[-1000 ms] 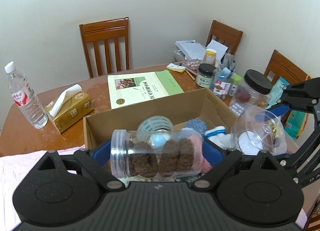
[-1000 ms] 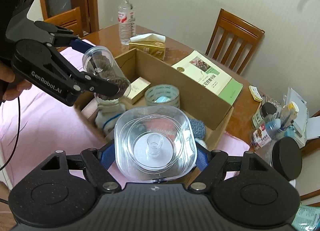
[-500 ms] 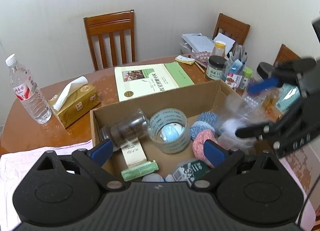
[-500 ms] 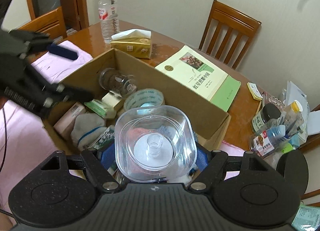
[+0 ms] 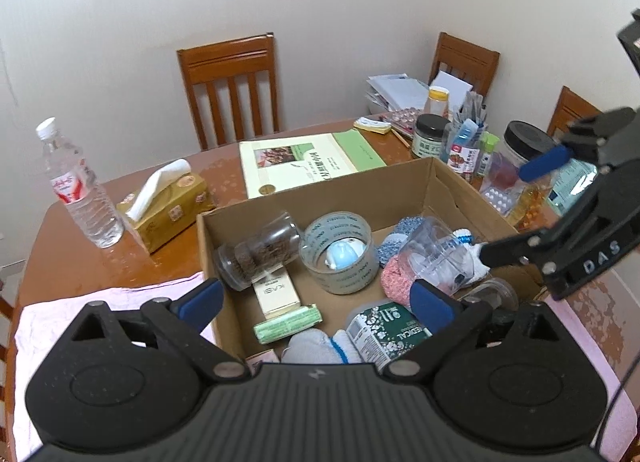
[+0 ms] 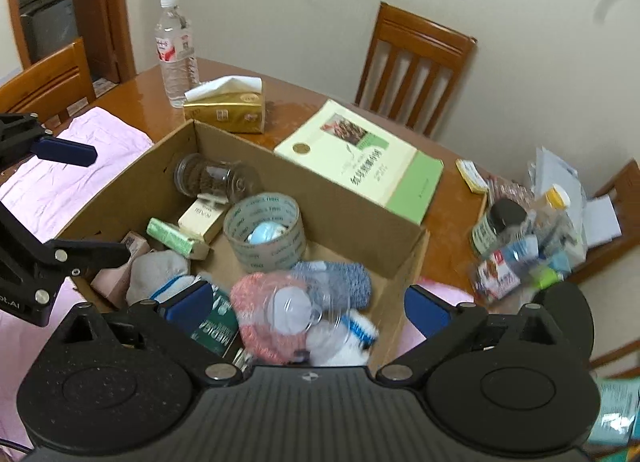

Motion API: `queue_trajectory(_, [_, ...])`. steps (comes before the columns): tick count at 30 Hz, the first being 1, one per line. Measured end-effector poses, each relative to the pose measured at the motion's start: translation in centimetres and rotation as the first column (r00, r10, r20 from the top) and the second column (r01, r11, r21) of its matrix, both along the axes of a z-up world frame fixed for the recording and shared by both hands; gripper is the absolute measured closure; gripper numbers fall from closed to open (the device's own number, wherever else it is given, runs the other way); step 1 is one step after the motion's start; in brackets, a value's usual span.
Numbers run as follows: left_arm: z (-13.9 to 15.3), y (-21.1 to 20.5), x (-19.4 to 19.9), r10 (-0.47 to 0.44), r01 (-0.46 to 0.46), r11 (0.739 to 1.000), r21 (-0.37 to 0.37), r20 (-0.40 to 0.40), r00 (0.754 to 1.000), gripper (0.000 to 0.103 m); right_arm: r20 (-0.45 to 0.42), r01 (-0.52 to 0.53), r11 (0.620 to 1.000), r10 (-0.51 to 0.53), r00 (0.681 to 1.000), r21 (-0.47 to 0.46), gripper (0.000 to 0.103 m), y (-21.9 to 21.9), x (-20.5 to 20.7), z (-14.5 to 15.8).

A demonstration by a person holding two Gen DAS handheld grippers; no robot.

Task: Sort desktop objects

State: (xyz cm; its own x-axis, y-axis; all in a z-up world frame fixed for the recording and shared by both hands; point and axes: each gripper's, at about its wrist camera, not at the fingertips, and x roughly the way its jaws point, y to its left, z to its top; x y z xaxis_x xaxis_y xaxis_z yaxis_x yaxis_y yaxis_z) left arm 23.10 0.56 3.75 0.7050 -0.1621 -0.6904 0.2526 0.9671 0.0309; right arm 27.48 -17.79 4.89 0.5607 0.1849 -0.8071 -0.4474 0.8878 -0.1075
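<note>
Cardboard box (image 5: 436, 182) is filling up nicely, and both my grippers are empty right now. My left gripper (image 5: 316, 298) hangs over the near edge of the box with its jaws spread wide and nothing between them. Same story for my right gripper (image 6: 304, 302), wide apart over the right end of the box.

The jar of brown stuff (image 5: 256, 254) lies on its side in the back left corner, leaning on the little cream carton (image 5: 276, 292) and touching the roll of tape (image 5: 340, 252). The clear plastic container (image 5: 436, 258) is on its side too, on top of the pink and blue fuzzy socks (image 5: 394, 282) at the right end. It's blurry in the right wrist view, so I can't say whether it has fully settled.

So the step in hand, as I read it, is clearing out of the box and going for the next loose thing. My tips:

- Lift both grippers straight up before swinging sideways, since the box walls are right beside the fingertips.
- Leftover clutter is the cluster of jars and bottles (image 5: 464, 142) just past the far right corner of the box, packed tight. I'd start with the black-lidded jar (image 5: 524, 144) on the outside, so I don't topple its neighbours.
- The green book (image 5: 312, 166) lies flat on the surface behind the box; I'd slide it to an edge first.
- The water bottle (image 5: 80, 190) and tissue box (image 5: 168, 202) are well apart from the rest, easy grabs for the left side.
</note>
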Motion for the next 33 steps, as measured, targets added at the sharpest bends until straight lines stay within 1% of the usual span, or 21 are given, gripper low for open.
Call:
queue_trajectory(4, [0.4, 0.3, -1.2, 0.024, -0.024, 1.000, 0.015, 0.021, 0.999, 0.003, -0.041, 0.051, 0.999, -0.051, 0.998, 0.007, 0.000, 0.1, -1.7, 0.4])
queue_trajectory(6, [0.6, 0.4, -2.0, 0.040, -0.040, 0.999, 0.011, 0.029, 0.999, 0.003, -0.045, 0.077, 0.997, -0.077, 0.996, 0.001, 0.000, 0.4, -2.7, 0.7])
queue_trajectory(10, [0.9, 0.6, -3.3, 0.070, -0.070, 0.997, -0.015, 0.012, 0.997, 0.003, -0.042, 0.119, 0.993, -0.119, 0.992, 0.007, 0.000, 0.7, -4.6, 1.3])
queue_trajectory(13, [1.0, 0.7, -4.3, 0.092, -0.092, 0.996, -0.018, -0.002, 0.996, 0.003, -0.041, 0.157, 0.987, -0.156, 0.987, 0.024, 0.000, 0.7, -5.9, 1.8])
queue_trajectory(16, [1.2, 0.8, -5.3, 0.098, -0.098, 0.995, -0.024, -0.013, 0.995, 0.003, -0.057, 0.207, 0.977, -0.204, 0.977, 0.054, 0.000, 0.4, -6.8, 2.2])
queue_trajectory(20, [1.3, 0.6, -6.2, 0.116, -0.117, 0.993, -0.020, -0.038, 0.993, 0.003, -0.095, 0.288, 0.952, -0.279, 0.956, 0.106, 0.000, -0.2, -8.0, 2.3])
queue_trajectory(23, [1.5, 0.5, -6.8, 0.131, -0.133, 0.991, -0.026, -0.055, 0.990, 0.003, -0.104, 0.328, 0.937, -0.317, 0.943, 0.122, 0.000, -0.2, -9.0, 2.4])
queue_trajectory(30, [2.2, 0.1, -7.6, 0.160, -0.161, 0.987, -0.012, -0.056, 0.985, 0.003, -0.107, 0.375, 0.914, -0.362, 0.926, 0.157, 0.000, 0.1, -10.8, 2.9])
queue_trajectory(33, [2.3, 0.1, -7.6, 0.154, -0.157, 0.987, -0.038, -0.076, 0.985, 0.003, -0.112, 0.385, 0.908, -0.370, 0.922, 0.169, 0.000, 0.1, -11.1, 3.0])
